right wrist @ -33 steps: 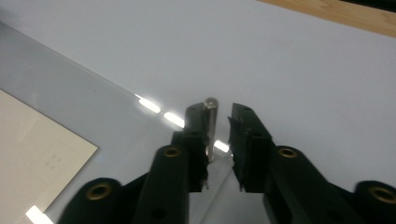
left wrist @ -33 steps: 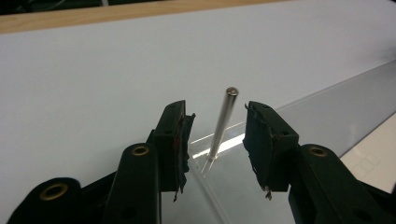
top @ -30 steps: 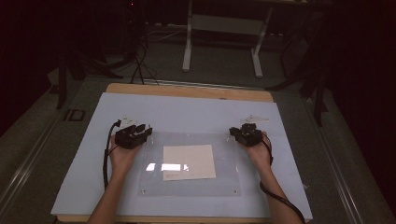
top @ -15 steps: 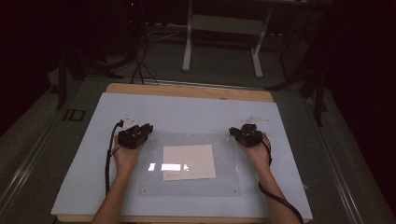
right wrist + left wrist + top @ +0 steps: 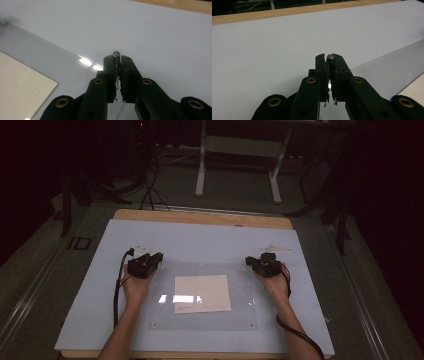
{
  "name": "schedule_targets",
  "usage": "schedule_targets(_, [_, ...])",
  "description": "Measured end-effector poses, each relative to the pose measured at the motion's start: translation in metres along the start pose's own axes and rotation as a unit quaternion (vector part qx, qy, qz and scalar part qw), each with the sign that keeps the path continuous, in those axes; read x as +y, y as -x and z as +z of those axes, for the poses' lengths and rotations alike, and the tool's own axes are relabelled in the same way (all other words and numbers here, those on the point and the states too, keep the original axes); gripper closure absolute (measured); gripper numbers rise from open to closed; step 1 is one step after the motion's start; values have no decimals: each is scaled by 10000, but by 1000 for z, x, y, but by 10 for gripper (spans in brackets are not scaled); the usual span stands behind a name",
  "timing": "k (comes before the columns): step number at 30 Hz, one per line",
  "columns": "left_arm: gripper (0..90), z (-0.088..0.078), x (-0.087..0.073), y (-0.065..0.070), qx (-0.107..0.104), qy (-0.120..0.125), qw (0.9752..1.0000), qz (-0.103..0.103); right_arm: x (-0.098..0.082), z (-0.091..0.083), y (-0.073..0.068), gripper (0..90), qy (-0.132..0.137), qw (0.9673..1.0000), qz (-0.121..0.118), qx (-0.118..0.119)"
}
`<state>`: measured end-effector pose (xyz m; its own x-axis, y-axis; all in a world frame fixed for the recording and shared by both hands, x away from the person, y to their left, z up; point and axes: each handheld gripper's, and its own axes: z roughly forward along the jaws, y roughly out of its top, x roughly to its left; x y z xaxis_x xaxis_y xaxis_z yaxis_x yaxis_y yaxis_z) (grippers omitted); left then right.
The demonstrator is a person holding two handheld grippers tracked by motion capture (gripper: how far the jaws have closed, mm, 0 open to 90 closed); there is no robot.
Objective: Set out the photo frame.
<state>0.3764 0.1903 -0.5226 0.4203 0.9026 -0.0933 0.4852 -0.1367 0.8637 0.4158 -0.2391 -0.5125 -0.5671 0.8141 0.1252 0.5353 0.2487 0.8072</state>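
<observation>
A clear plastic plate (image 5: 240, 305) lies flat on a pale blue mat (image 5: 200, 240), with a cream sheet of paper (image 5: 202, 293) at its middle. My left gripper (image 5: 158, 258) hovers at the plate's far left corner. In the left gripper view its jaws (image 5: 329, 60) are shut on a small metal pin (image 5: 330, 57), with the plate's edge (image 5: 392, 67) to the right. My right gripper (image 5: 249, 262) is at the plate's far right corner. It is also shut (image 5: 117, 60), on a similar metal pin (image 5: 116, 53), above the plate (image 5: 37, 50) and near the paper (image 5: 17, 82).
The mat covers a wooden table whose far edge (image 5: 200, 217) shows as a tan strip. Small fasteners sit in the plate's near corners (image 5: 153, 324) (image 5: 251, 324). Two white tags (image 5: 140, 248) (image 5: 275, 248) lie on the mat just beyond the grippers. Cables trail along both forearms.
My left gripper has crept slightly right and away from me toward the plate's corner. The right gripper has hardly moved.
</observation>
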Motion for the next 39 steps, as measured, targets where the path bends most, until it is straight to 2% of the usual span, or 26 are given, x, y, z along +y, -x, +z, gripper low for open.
schedule_targets(4, [839,0,0,-10,-337,-3,9993,-169,2,0,1,837,-59,10000,49,18])
schedule_targets(7, [829,1,-1,-14,-480,24,9983,-317,5,0,4,834,-195,9996,157,141])
schedule_targets(10, [822,5,-2,-20,-714,94,9960,-535,8,1,7,832,-327,9989,243,228])
schedule_targets(13, [824,8,-1,-24,-803,85,9945,-665,11,2,10,832,-404,9981,376,267])
schedule_targets(16, [825,13,1,-30,-968,64,9919,-823,13,6,14,829,-426,9969,555,355])
schedule_targets(18, [828,14,1,-31,-980,53,9917,-829,15,8,16,832,-460,9965,590,365])
schedule_targets(19, [829,17,4,-34,-1044,22,9905,-895,17,9,16,834,-486,9964,598,358])
schedule_targets(20, [832,17,4,-34,-1044,22,9905,-895,18,10,16,836,-503,9963,597,352])
schedule_targets(21, [842,19,8,-33,-955,-63,9923,-786,21,10,15,844,-558,9968,506,274])
schedule_targets(22, [845,20,10,-33,-919,-134,9929,-748,22,10,13,846,-585,9972,410,200])
schedule_targets(23, [848,21,11,-34,-923,-163,9927,-763,25,10,6,828,-675,9976,160,-58])
schedule_targets(25, [850,22,13,-36,-967,-216,9920,-783,29,6,-4,758,-685,9967,-144,-414])
schedule_targets(27, [853,24,15,-36,-942,-251,9921,-790,32,-3,-10,703,-602,9963,-242,-560])
schedule_targets(28, [853,25,15,-37,-966,-261,9913,-850,33,-6,-12,699,-566,9964,-275,-567])
schedule_targets(30, [853,26,15,-38,-1008,-254,9905,-905,36,-17,-18,672,-468,9972,-354,-460])
schedule_targets(34, [852,27,15,-40,-1033,-270,9896,-964,38,-39,-30,664,-282,9987,-417,-36])
schedule_targets(35, [853,28,16,-40,-1034,-266,9895,-975,38,-46,-34,664,-241,9987,-439,126])
schedule_targets(36, [852,28,16,-40,-1034,-266,9895,-975,38,-46,-34,664,-241,9987,-439,126])
schedule_targets(37, [852,28,15,-41,-1053,-262,9888,-1028,37,-57,-45,667,-227,9975,-591,315])
schedule_targets(39, [852,29,16,-42,-1061,-271,9880,-1089,35,-65,-54,667,-218,9962,-710,451])
